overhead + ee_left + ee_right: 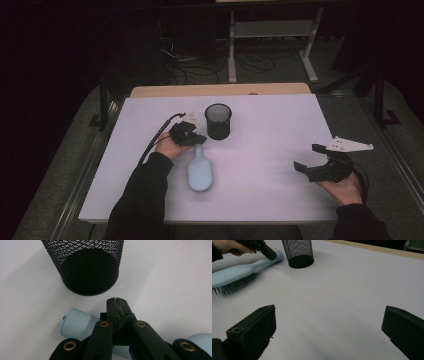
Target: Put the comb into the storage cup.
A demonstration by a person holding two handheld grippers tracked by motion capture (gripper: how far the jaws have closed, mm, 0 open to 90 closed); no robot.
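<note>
A light-blue hairbrush point(201, 172) lies on the white table sheet point(270, 125), bristles turned sideways in the right gripper view point(237, 272), its handle pointing toward a black mesh cup point(218, 121). My left gripper point(197, 138) is shut, its jaws pressed together with nothing between them, right over the end of the brush handle point(75, 323) and just short of the cup point(87, 265). My right gripper point(306, 157) is held open near the table's right edge, well away from both; its wide-apart jaws point(329, 325) face the cup point(298, 251) and the left gripper point(270, 255).
The table's wooden back edge point(220, 90) shows beyond the sheet. Behind the table are a white desk frame point(272, 30) and cables on the floor point(195, 65). Bare sheet lies between the brush and the right gripper.
</note>
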